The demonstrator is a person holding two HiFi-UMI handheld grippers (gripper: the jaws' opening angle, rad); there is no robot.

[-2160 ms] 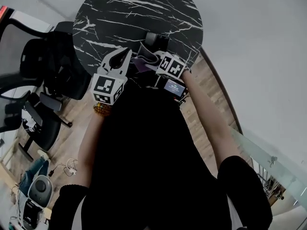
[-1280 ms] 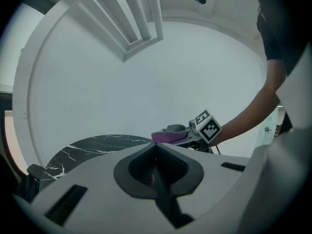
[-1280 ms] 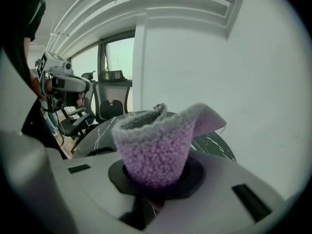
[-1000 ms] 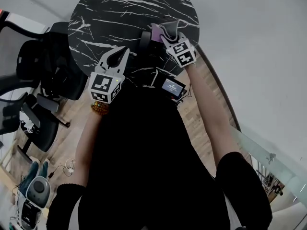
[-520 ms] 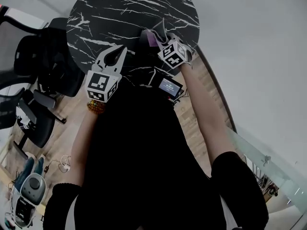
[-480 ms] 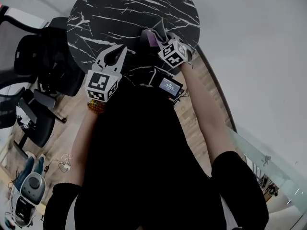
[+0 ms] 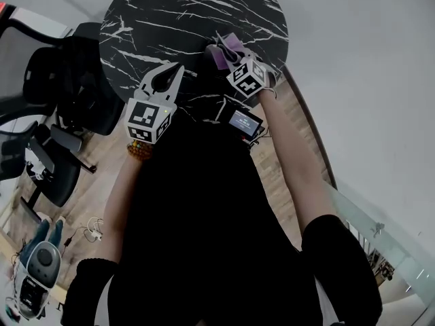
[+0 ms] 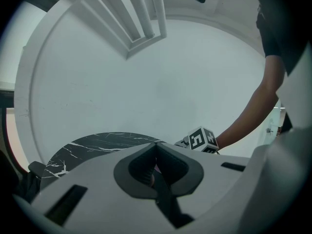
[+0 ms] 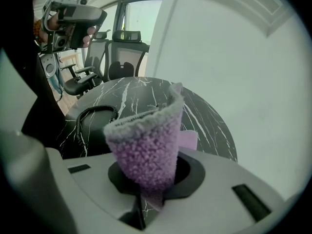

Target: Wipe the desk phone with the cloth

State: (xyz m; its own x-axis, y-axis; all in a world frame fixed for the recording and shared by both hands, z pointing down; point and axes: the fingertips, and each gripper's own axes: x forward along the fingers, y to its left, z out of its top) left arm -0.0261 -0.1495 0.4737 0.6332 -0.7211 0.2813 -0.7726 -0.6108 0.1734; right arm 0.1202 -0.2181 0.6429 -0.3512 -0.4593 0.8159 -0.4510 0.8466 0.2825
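Between the right gripper's [image 9: 146,191] jaws, the purple cloth [image 9: 146,145] stands pinched upright.

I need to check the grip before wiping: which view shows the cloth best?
The right gripper view: the purple cloth fills its centre, pinched in the right hand-held gripper. The head view shows only a small purple patch; the left gripper view does not clearly show it.

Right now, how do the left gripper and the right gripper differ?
The right gripper has its fingers shut on the purple cloth, which sticks up in a fold; the left gripper has its fingers shut on nothing. The right gripper reaches farther out over the black table; the left gripper is nearer the person, at the table's near edge. Both are shut.
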